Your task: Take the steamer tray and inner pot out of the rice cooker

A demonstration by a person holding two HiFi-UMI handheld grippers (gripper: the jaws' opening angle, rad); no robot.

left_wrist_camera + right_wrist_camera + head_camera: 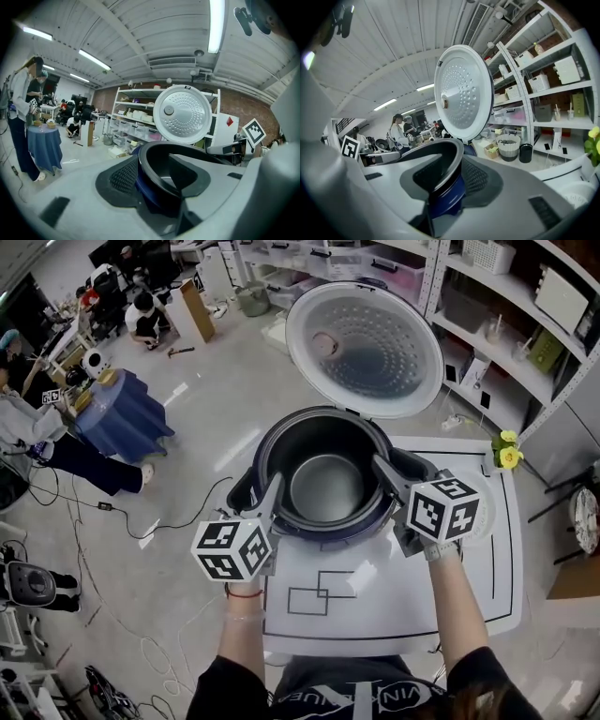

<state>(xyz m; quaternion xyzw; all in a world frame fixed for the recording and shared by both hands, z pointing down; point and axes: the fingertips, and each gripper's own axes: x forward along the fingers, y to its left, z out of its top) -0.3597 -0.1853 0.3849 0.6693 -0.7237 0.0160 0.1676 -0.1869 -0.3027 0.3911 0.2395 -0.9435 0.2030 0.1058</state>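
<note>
My two grippers flank the rice cooker [242, 495], which stands at the far edge of the white table [469, 601], toward its left corner. Its lid [366, 348] is swung up and back, the dimpled inner face turned toward me.

The inner pot [325, 486] sits inside the cooker, dark-walled with a shiny bottom, and I see nothing lying in it.

My left gripper [274, 493] reaches in from the near left. Its jaws stand wide apart across the pot's rim, one jaw outside against the cooker's body side and the other inside the pot. In the left gripper view the rim runs between them with room on both sides, so they are not clamped on it.

My right gripper [382, 470] comes in from the near right in the same way. Its jaws are also apart, straddling the rim, with one pad inside the pot and one outside. In the right gripper view a strip of the blue cooker body shows between the rim and the outer pad, so I read no firm grip there.

A pale round thing [490, 521] lies on the table near its right edge, mostly hidden behind my right gripper. I cannot tell what it is.

Yellow flowers [507, 451] stand at the table's far right corner.
</note>
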